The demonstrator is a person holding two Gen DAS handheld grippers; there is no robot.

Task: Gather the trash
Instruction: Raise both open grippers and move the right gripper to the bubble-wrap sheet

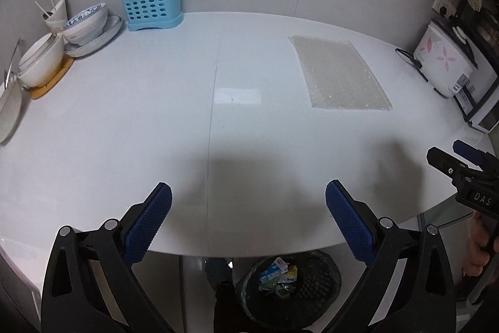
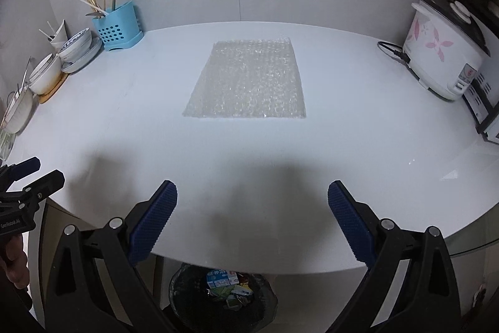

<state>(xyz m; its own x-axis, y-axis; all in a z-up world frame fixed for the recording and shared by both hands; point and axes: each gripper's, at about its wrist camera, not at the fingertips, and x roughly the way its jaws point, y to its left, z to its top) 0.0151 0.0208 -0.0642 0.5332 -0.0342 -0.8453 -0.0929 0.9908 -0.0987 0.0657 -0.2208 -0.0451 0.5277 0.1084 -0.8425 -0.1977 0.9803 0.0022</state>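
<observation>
The left gripper point(image 1: 248, 219) has its blue-padded fingers point(image 1: 149, 225) spread wide with nothing between them, hovering over the near edge of the white table point(image 1: 124, 114). The right gripper point(image 2: 252, 220) is likewise released, its blue pads point(image 2: 351, 227) wide apart and holding nothing, over the same near edge and to the right of the left one. Each gripper shows at the side of the other's view, well apart from it.

Below the table's near edge, on the floor, stands a dark trash bin point(image 2: 187, 295) already holding small cartons and wrappers point(image 2: 229, 284). On the tabletop, a flat sheet of bubble wrap point(image 2: 246, 80) lies far of the right gripper, touching neither gripper.

At the far left of the table a blue cutlery holder point(image 1: 152, 3) with chopsticks stands against the wall, beside stacked bowls and plates point(image 1: 85, 28). A larger white bowl point(image 1: 40, 60) sits on a wooden mat nearer along the left edge. At the far right stands a white rice cooker point(image 2: 443, 52) with pink flowers, its cord trailing on the table.
</observation>
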